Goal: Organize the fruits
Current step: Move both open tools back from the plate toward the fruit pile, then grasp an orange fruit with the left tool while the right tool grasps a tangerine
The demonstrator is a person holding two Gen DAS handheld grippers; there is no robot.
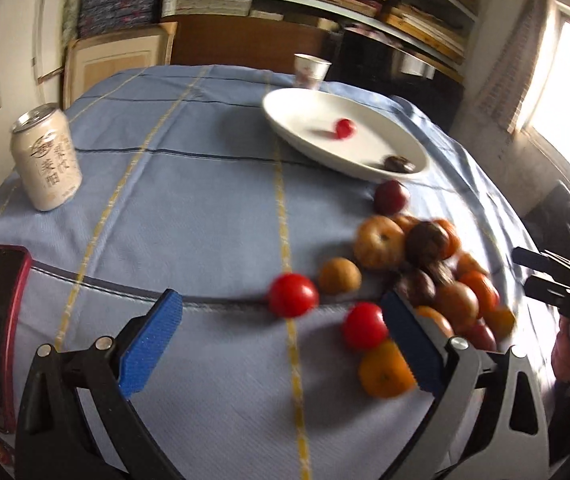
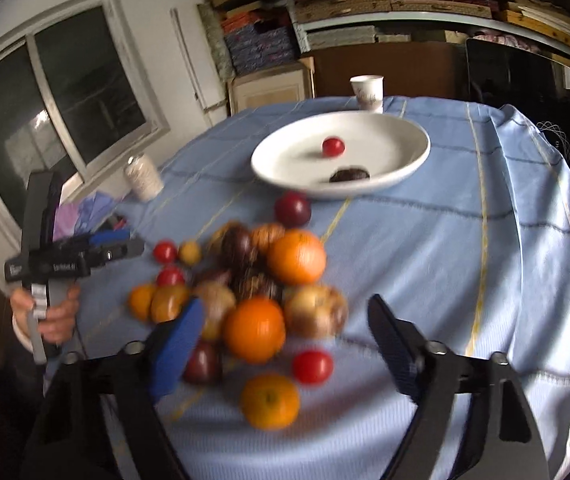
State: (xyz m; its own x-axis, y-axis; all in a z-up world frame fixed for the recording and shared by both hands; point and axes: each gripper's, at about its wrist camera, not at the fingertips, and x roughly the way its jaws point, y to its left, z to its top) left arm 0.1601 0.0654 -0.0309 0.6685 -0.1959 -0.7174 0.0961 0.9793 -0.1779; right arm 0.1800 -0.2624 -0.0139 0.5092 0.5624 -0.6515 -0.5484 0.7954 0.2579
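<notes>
Both grippers tilt down over the tabletop with jaws spread and holding nothing, the left gripper (image 1: 281, 310) beside the fruit pile (image 2: 253, 276) near the front edge, the right gripper (image 2: 285, 312) over it, white plate (image 2: 405, 164) beyond.

Fruit pile (image 2: 253, 280) crowds the near cloth (image 2: 465, 240), loose tomato (image 1: 292, 294) beside it. Cloth between can (image 1: 46, 158) and plate (image 1: 365, 168) lies bare. Cup (image 1: 311, 71) stands behind plate.

Beside the white plate (image 2: 405, 160), the fruit pile (image 2: 253, 276) is motion-blurred, its dark fruits unidentifiable. The dark lump (image 2: 349, 175) on it is unclear too.
</notes>
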